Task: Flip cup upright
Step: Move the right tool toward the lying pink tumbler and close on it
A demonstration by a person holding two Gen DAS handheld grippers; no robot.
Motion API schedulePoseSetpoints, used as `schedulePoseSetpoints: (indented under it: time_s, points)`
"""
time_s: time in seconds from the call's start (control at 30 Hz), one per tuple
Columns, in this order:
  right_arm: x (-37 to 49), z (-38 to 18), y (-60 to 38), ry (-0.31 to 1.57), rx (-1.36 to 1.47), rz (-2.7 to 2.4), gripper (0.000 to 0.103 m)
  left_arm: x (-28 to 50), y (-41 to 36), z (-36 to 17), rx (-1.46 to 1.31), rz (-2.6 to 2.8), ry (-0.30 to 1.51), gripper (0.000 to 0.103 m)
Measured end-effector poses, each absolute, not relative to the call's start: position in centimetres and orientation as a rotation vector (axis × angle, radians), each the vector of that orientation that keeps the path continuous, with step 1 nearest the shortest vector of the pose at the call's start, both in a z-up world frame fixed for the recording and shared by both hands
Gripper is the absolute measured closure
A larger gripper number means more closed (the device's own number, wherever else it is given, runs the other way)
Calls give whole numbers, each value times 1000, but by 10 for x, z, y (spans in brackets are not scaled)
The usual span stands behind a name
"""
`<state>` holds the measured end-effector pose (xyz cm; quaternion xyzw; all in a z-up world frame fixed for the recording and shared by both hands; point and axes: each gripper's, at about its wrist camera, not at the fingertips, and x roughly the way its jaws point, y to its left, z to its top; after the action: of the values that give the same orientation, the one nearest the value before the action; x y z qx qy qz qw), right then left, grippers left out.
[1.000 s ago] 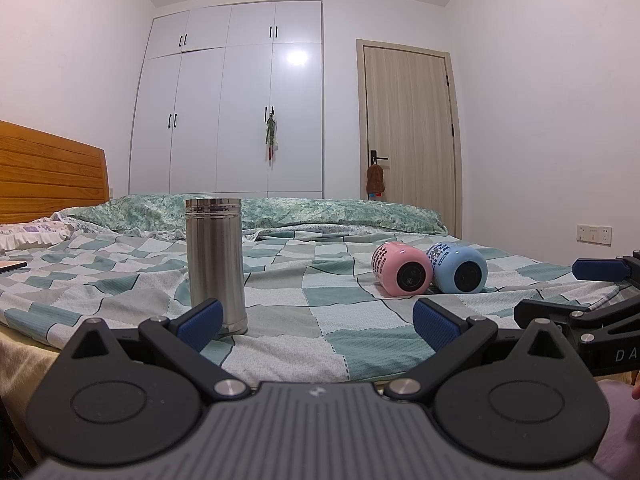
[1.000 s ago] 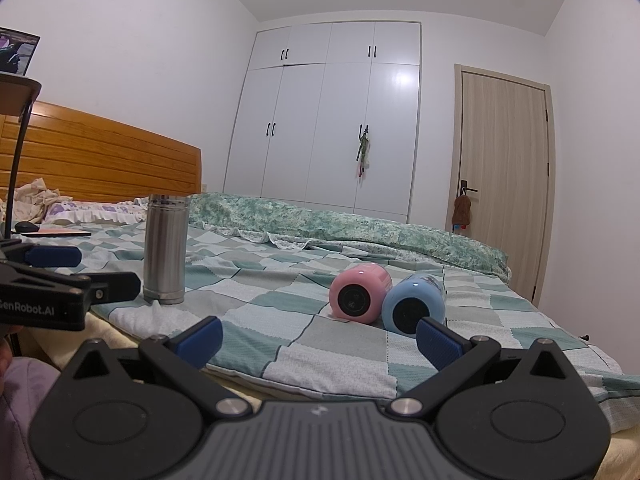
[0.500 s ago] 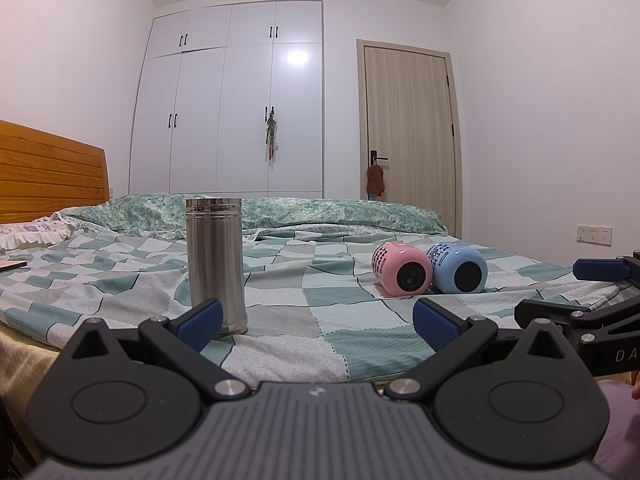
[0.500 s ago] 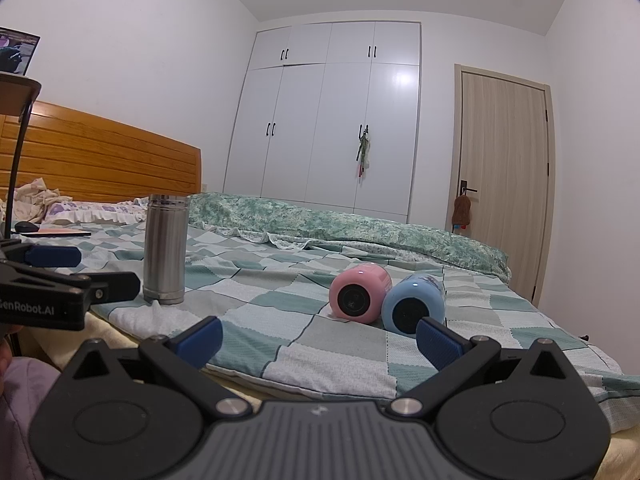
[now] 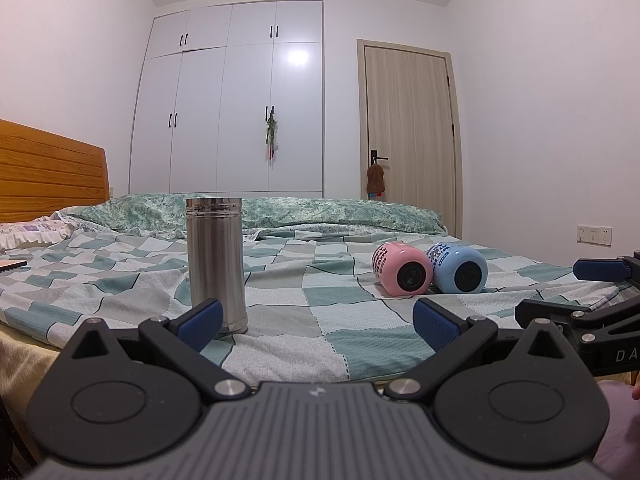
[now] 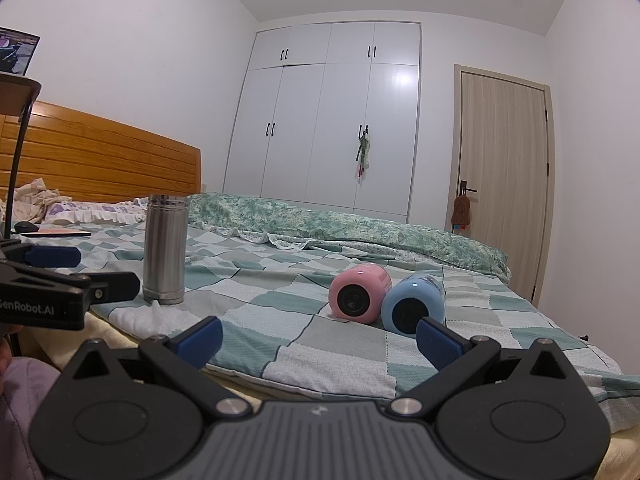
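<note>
You had open bedsheet (image 6: 320,344) ahead of both cups. The pink cup (image 6: 360,294) touched the blue cup (image 6: 414,304), blocking passage between them.

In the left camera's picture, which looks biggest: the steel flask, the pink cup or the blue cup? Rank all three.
1. Steel flask, standing upright and nearest the camera, which enlarges it.
2. Pink cup and blue cup, both lying on their sides; they look alike in size, so I will not rank them.

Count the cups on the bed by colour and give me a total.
Silver cup, standing: 1
Pink cup, lying on its side: 1
Blue cup, lying on its side: 1
Total: 3
</note>
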<state>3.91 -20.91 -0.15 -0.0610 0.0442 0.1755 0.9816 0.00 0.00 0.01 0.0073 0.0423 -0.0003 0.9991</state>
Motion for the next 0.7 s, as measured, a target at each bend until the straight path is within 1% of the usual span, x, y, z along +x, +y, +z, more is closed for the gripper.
schedulePoseSetpoints:
  time_s: [0.2,0.37,0.7]
  points:
    - [40,-1,-210,96,-111,358,0,1,-3,1,29,4,92,0]
    - [45,9,-222,106,-89,380,0,10,-11,8,38,-29,138,0]
    - [84,32,-260,128,-141,365,0,55,-48,48,106,-94,220,0]
